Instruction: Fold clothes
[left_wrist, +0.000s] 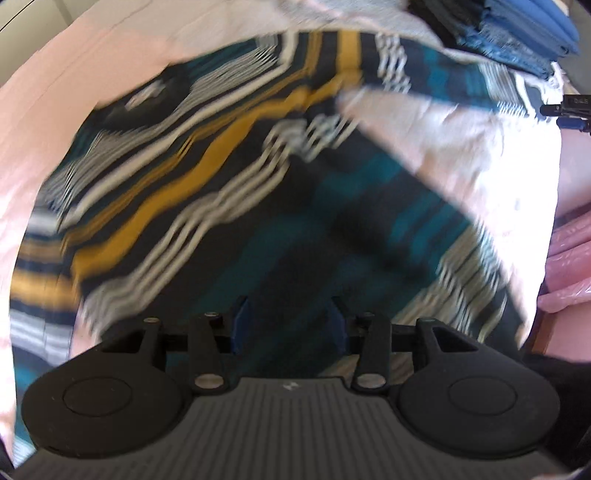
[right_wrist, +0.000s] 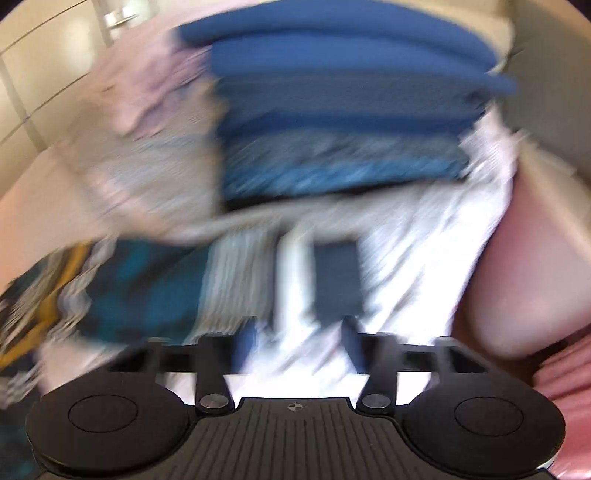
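my left gripper (left_wrist: 290, 317) hangs released over the striped garment (left_wrist: 236, 177). my right gripper (right_wrist: 299, 339), fingers also apart, points at the blue folded stack (right_wrist: 343, 122) beyond that garment; both views are blurred.

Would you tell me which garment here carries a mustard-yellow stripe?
The patterned garment spread under the left gripper: teal, black and white with yellow bands. The folded stack is all blue, with no yellow.
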